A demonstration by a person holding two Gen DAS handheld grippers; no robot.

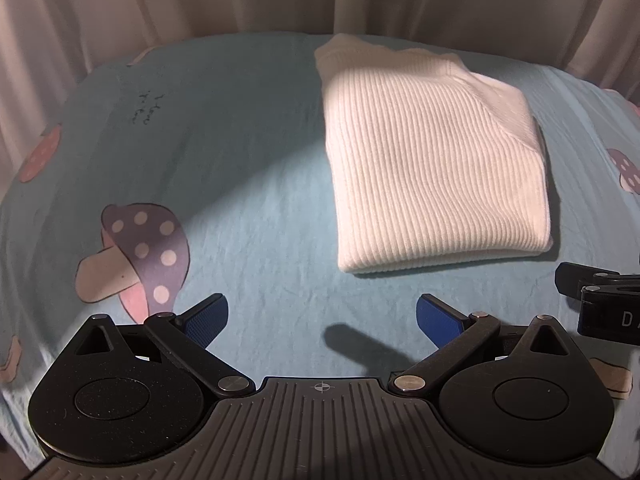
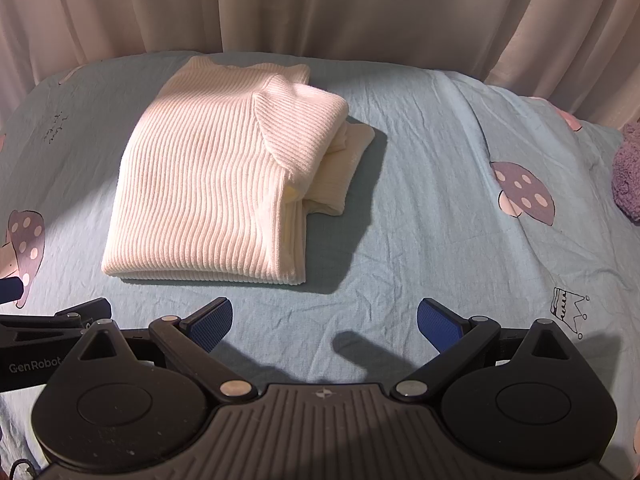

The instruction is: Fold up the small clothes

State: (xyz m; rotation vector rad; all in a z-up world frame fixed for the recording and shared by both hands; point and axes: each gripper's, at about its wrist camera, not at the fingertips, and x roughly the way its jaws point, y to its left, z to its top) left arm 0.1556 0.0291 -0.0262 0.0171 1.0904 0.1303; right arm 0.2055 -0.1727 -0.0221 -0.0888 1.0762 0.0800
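We see a white ribbed sweater [image 1: 432,160] folded into a neat block on the bed, lying flat on the light blue sheet [image 1: 248,140] printed with mushrooms. In the right wrist view one sleeve [image 2: 340,168] sticks out from under the fold on its right side. Both claws are short of the sweater's near edge and apart from it. Our left claw [image 1: 322,320] is spread wide and holds nothing; our right claw [image 2: 325,322] is likewise spread and empty. Pale curtains [image 2: 320,4] hang behind the bed, and a fuzzy purple item [image 2: 628,168] lies at the far right.
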